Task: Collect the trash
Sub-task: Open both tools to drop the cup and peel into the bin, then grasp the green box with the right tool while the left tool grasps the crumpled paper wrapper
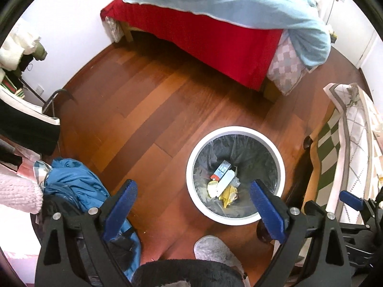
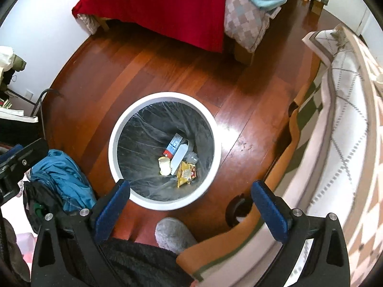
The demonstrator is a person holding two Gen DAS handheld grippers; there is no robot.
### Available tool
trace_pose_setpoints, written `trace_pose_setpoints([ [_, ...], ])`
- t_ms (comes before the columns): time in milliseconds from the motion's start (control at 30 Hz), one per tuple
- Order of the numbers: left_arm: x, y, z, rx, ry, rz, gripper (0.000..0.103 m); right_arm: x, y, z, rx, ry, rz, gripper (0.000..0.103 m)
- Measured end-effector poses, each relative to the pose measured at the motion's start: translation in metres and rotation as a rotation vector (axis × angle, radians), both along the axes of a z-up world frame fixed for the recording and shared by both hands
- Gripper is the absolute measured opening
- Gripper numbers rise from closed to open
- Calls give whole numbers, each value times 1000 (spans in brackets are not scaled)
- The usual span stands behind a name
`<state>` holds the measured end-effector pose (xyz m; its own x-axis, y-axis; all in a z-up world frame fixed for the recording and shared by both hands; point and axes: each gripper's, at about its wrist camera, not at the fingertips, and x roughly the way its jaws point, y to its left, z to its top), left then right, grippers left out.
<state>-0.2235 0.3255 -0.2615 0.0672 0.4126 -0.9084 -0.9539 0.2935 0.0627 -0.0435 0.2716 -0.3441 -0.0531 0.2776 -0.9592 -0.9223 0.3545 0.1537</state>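
Looks mostly done: the round white plastic-lined trash bin on the wooden floor already holds wrappers. Left gripper and right gripper both gape apart, empty, above it.

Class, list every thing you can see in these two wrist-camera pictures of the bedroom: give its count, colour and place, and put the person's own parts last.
Trash bin: one, white rim, clear liner, on the wooden floor, centre.
Trash in bin: several pieces at the bottom, among them a blue and red carton, a yellow wrapper and a pale round piece.
Bed: one, red cover, light blue blanket, far side of the room.
Checked pillow: one, pink and grey, at the bed's near corner.
Blue garment: one, heaped on the left.
Patterned quilt: one, white and grey, right edge.
Slipper: one, grey, near the bin.
Left gripper: blue pads, open, empty.
Right gripper: blue pads, open, empty.
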Motion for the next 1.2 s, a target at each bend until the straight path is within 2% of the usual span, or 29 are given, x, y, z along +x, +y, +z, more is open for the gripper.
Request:
trace_pose_setpoints([
  [467, -8, -66, 74, 111, -34, -62, 96, -9, -61, 103, 158, -34, -12, 102],
  [767, 19, -107, 114, 212, -20, -127, 96, -6, -113, 161, 277, 10, -58, 102],
  [833, 32, -114, 117, 216, -36, -146, 96, 2, -127, 169, 297, 22, -88, 102],
  [967, 80, -129, 110, 177, -71, -206, 96, 38, -165, 181, 325, 29, -197, 102],
  [1067, 134, -143, 97, 120, -103, -282, 96, 74, -196, 181, 321, 2, -296, 102],
  [1200, 218, -162, 72, 37, -116, -401, 96, 141, -247, 169, 266, -38, -474, 102],
])
